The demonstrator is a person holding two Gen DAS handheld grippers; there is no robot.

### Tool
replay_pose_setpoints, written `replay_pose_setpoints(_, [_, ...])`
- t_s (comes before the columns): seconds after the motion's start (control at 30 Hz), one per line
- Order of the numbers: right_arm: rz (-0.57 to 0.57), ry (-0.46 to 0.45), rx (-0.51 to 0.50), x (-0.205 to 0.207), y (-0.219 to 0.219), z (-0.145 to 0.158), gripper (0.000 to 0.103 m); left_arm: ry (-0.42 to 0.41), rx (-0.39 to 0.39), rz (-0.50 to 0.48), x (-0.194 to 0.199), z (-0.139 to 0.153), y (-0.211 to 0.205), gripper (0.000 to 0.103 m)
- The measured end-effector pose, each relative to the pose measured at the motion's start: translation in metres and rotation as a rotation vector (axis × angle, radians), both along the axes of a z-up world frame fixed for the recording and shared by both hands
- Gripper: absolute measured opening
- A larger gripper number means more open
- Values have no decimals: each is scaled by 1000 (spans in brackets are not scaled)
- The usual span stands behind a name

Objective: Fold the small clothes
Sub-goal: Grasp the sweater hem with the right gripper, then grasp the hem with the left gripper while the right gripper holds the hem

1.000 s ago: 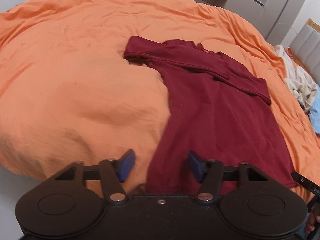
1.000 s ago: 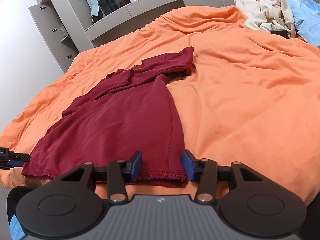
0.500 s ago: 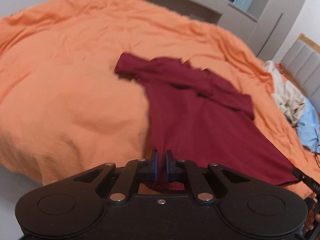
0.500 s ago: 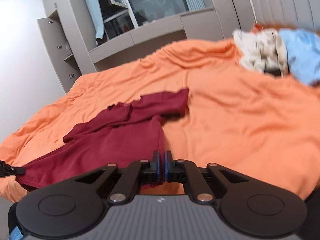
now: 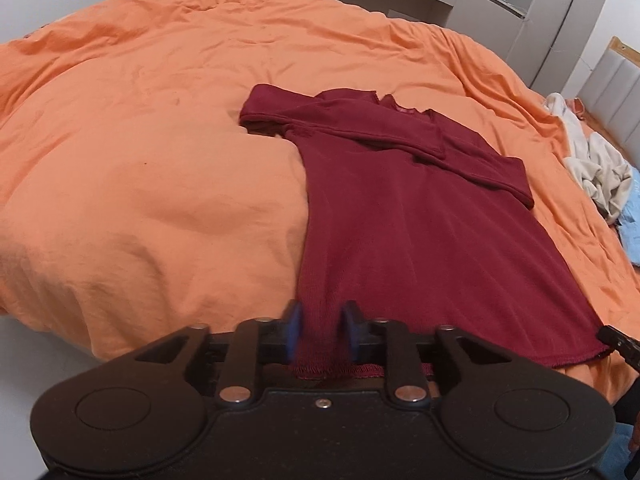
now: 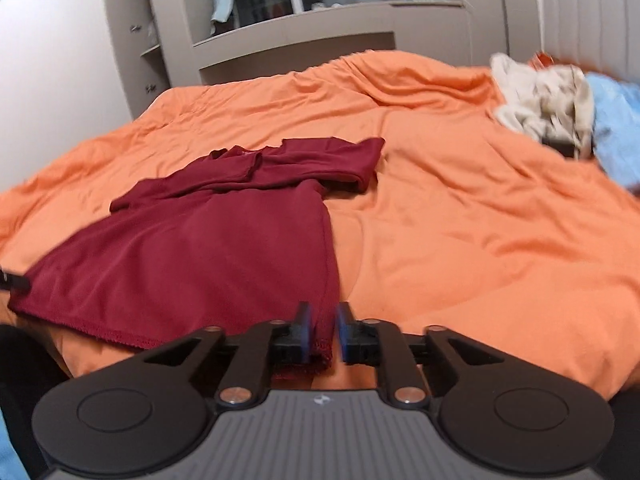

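The red shirt (image 5: 408,216) is spread on the orange bed (image 5: 140,168). Its hem corners sit between both opening hand-held grippers (image 5: 320,334) (image 6: 319,330) (seemingly unpinched); each corner should be regripped evenly before folding.

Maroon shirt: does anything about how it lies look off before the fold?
Yes. The maroon shirt has one sleeve sticking out sideways, rumpled, and the hem is bunched where both grippers' opening jaws straddle its corners.

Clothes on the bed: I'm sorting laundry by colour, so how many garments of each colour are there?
Dark red shirt: 1
Cream garment, crumpled: 1
Light blue garment: 1
Total: 3, all lying on the orange duvet.
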State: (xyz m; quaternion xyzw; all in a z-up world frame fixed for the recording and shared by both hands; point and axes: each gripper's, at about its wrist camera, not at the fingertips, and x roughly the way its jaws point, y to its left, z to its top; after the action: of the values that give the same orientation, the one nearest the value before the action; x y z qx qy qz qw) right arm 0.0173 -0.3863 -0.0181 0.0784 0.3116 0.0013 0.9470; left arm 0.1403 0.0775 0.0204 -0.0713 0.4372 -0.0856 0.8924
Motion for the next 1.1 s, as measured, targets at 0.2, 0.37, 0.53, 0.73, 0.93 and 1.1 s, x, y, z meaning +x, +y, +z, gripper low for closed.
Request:
replay_pose_setpoints(0.2, [166, -84, -142, -7, 22, 8, 88, -79, 59, -4, -5, 7, -9, 77])
replay_pose_setpoints(0.37, [338, -108, -340, -14, 55, 8, 103, -156, 109, -15, -9, 14, -25, 102])
replay_pose_setpoints(0.53, [369, -61, -424, -12, 75, -4, 103, -157, 189, -51, -8, 9, -41, 102])
replay_pose_setpoints(0.73, [362, -62, -541, -7, 92, -26, 103, -167, 218, -103, -14, 5, -55, 102])
replay_pose_setpoints(0.93, [333, -149, -589, -6, 98, -28, 97, -163, 200, -163, -21, 2, -69, 103])
replay_pose_setpoints(1.1, [364, -166, -543, -6, 95, -24, 62, -182, 226, -227, -30, 0, -84, 103])
